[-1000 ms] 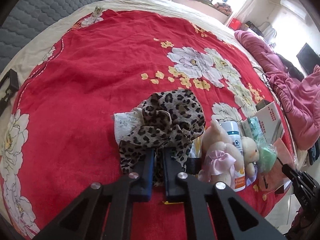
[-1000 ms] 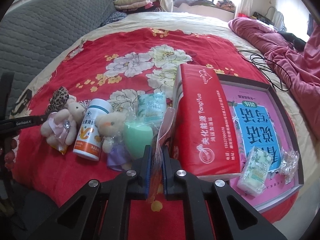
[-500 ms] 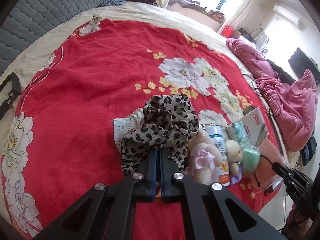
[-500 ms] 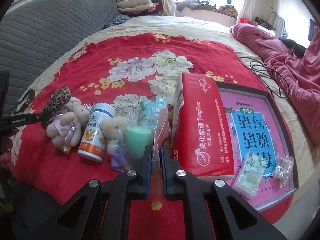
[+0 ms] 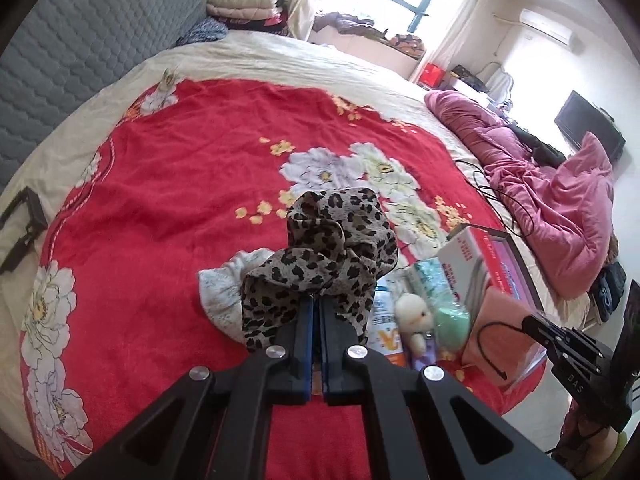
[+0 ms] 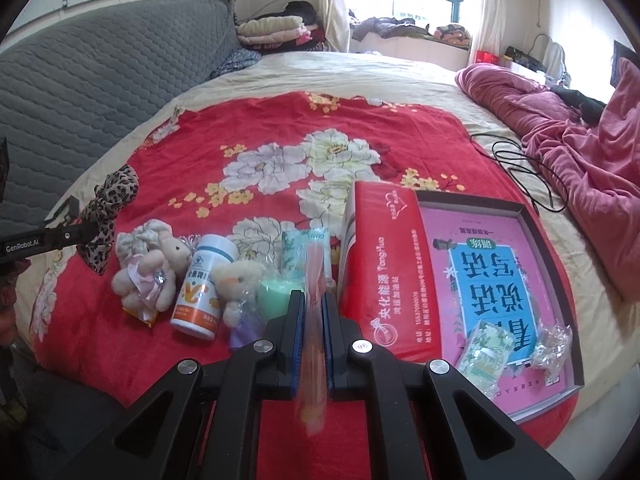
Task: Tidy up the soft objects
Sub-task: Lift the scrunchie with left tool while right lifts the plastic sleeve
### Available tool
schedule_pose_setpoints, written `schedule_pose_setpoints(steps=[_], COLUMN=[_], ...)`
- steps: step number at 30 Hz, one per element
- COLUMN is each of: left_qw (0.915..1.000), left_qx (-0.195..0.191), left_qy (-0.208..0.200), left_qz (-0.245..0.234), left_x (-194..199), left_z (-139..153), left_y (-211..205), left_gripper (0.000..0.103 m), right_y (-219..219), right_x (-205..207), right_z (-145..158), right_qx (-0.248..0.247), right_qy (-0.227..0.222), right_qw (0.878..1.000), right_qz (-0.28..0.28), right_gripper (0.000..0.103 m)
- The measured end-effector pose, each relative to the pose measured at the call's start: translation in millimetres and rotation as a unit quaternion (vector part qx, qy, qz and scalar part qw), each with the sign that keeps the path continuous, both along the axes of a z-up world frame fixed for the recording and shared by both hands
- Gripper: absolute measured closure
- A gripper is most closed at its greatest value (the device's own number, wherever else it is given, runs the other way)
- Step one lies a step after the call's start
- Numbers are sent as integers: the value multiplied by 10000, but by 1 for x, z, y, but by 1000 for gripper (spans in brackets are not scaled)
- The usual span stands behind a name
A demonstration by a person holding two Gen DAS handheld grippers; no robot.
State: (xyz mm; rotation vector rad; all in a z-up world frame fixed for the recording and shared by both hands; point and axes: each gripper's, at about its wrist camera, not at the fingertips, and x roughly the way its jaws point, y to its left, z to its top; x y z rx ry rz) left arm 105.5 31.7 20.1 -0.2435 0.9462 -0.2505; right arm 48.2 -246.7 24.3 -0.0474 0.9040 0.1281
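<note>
Over red floral bedspread [image 5: 168,184]: left gripper [image 5: 314,308] clamped on leopard-print scrunchie [image 5: 332,248], raised off white lace scrunchie [image 5: 224,292]; right gripper [image 6: 313,304] pinched on thin pink plastic bag [image 6: 314,280], beside plush rabbit [image 6: 150,276], pill bottle [image 6: 202,288], red box [image 6: 384,264].

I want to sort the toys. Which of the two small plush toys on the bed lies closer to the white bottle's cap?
The plush rabbit with the pink bow, left of the white bottle, reaches up beside the cap. The cream plush with the purple skirt lies near the bottle's base.
</note>
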Motion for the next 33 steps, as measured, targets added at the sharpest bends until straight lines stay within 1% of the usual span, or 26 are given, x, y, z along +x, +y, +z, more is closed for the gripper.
schedule_pose_setpoints(steps=[6, 8, 13, 16, 18, 22, 23, 25, 26, 27, 29, 33], left_qw=[9997, 9996, 9994, 9992, 9991, 9991, 9990, 9990, 9989, 9989, 9988, 9984], left_qx=[116, 135, 192, 229, 247, 244, 252, 260, 265, 273, 278, 300], left_qy=[-68, -65, -46, -36, -36, -59, -61, -67, -70, -71, -68, -123], left_qz=[-181, -222, -288, -328, -350, -348, -355, -369, -375, -380, -408, -474], left_x=[-7, -10, -16, -18, -18, -19, -18, -18, -19, -19, -20, -22], left_z=[10, 10, 8, 7, 8, 11, 11, 12, 13, 13, 14, 20], left_y=[-17, -21, -26, -28, -29, -29, -29, -31, -32, -33, -35, -41], left_gripper=[100, 100, 100, 100, 100, 100, 100, 100, 100, 100, 100, 100], right_y=[-3, -4, -9, -9, -8, -7, -8, -10, -12, -14, -18, -19], right_x=[-2, 0, -3, -9, -13, -16, -15, -14, -14, -12, -10, -13], right_z=[6, -1, -27, -38, -44, -54, -57, -59, -59, -59, -58, -43], right_qx=[-24, -71, 74, 84, 124, 83, 75, 45, 25, 1, 44, 23], right_qy=[-36, 143, 633, 826, 939, 1071, 1120, 1114, 1102, 1107, 1089, 899], right_qw=[10000, 9999, 9980, 9965, 9955, 9942, 9937, 9938, 9939, 9939, 9940, 9959], right_qz=[25, 26, 19, 53, 97, 67, 49, 16, 0, -31, -71, 1], right_gripper=[95, 95, 95, 86, 71, 70, 71, 83, 91, 94, 98, 98])
